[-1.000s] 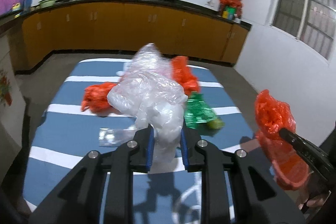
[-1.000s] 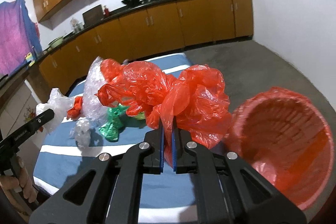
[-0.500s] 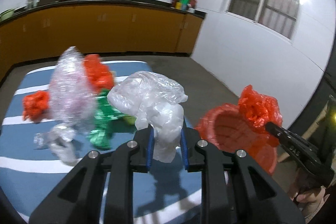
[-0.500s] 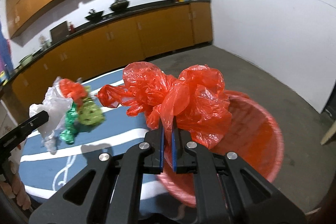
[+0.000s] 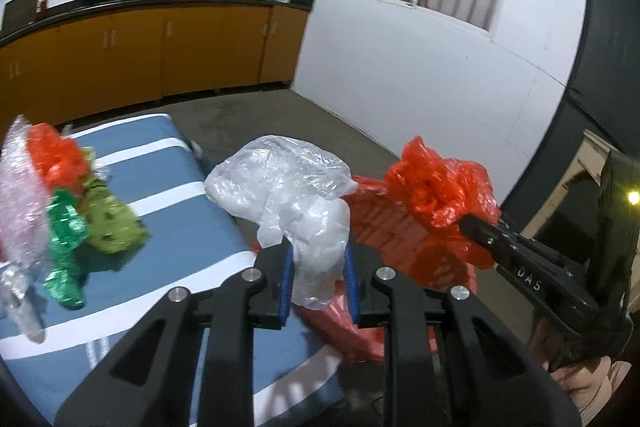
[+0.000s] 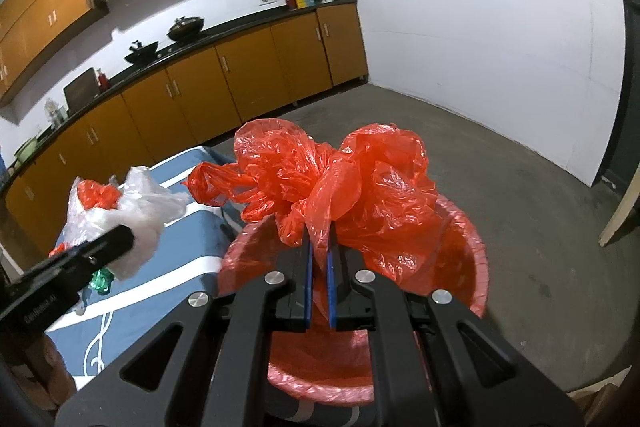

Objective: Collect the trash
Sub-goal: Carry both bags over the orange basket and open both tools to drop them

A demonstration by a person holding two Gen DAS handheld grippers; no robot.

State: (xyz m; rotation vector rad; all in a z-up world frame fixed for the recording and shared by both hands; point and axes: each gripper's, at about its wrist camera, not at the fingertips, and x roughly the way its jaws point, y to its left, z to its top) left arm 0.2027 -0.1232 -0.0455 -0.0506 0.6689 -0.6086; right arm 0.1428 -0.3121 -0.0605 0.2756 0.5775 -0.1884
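- Trash is remaining on the striped surface: a green wrapper and other scraps. The left claw, angled down, is pinching a clear plastic bag beside the red bin.
- The right claw, nearly closed, is gripping a red plastic bag over the bin, not yet dropping it.

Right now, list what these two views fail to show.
- Bin contents: right wrist view, hidden by red bag and right gripper.
- Bin floor: left wrist view, hidden by clear bag in left gripper.
- Table trash: left wrist view, blurred.
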